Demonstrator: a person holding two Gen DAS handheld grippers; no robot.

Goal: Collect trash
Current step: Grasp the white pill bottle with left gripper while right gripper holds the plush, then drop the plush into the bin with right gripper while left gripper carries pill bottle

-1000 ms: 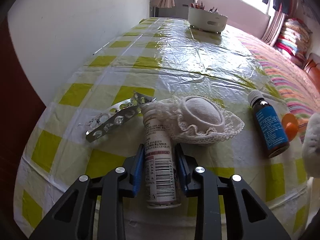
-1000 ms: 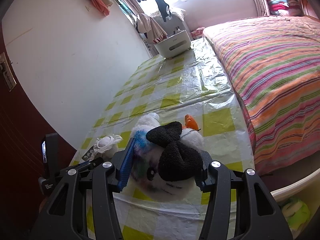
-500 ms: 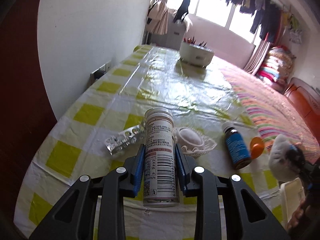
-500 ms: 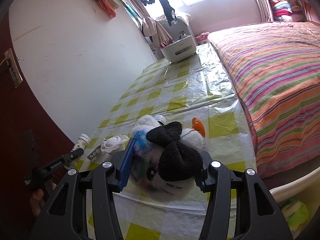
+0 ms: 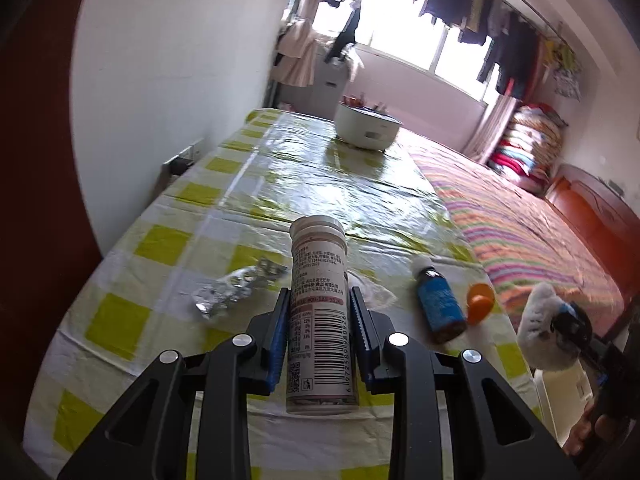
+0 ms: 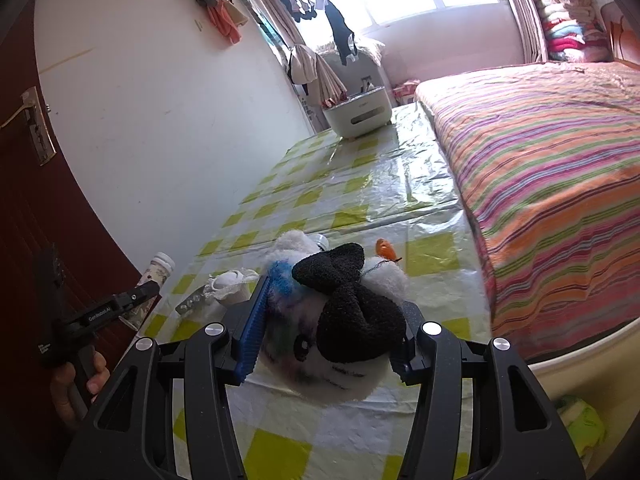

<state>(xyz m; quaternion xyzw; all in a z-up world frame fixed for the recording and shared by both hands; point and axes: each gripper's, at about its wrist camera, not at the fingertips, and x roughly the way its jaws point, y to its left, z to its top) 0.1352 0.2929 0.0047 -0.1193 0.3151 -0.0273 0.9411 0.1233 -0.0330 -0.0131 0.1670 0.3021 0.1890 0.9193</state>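
My left gripper (image 5: 318, 298) is shut on a white tube bottle (image 5: 318, 260) with a barcode label and holds it above the checked table (image 5: 320, 184). A crumpled foil blister pack (image 5: 236, 286), a white lace piece (image 5: 374, 294), a blue medicine bottle (image 5: 440, 308) and an orange cap (image 5: 480, 302) lie on the table. My right gripper (image 6: 332, 298) is shut on a white plush toy (image 6: 336, 320) with a black bow. The right wrist view shows the left gripper (image 6: 138, 296) at the left with the tube bottle (image 6: 156, 272).
A white tub (image 5: 366, 130) stands at the table's far end. A bed with a striped cover (image 6: 540, 184) runs along the right side. A white wall borders the left. A bin with green trash (image 6: 576, 420) sits low at the right.
My left gripper has lifted the tube bottle off the table and tilted upward, so the room's far end shows. My right gripper has shifted slightly with the plush toy.
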